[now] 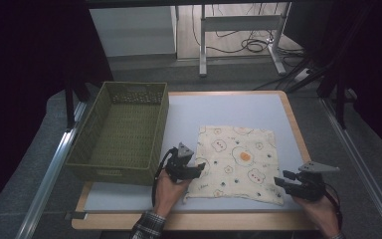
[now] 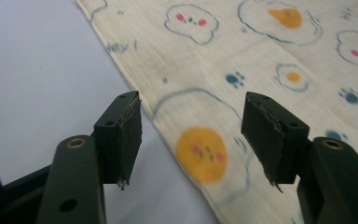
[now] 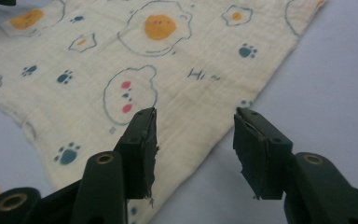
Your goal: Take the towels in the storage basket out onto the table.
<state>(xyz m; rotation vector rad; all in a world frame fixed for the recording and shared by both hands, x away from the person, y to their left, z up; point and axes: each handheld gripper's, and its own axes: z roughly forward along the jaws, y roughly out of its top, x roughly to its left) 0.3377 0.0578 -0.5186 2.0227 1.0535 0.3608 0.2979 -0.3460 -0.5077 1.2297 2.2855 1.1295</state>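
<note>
Both claws gape empty – left claw (image 1: 199, 168), right claw (image 1: 279, 178) – flanking the cloth (image 1: 236, 162), green basket (image 1: 123, 130) beside.

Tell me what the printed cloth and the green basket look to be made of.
Printed cloth: seems a thin woven cotton or gauze, matte cream, with a fine crinkled weave and soft frayed edge showing in both gripper views. Green basket: looks like woven paper cord or plastic wicker, matte olive; the braided rows and openwork band show, but not which.
</note>
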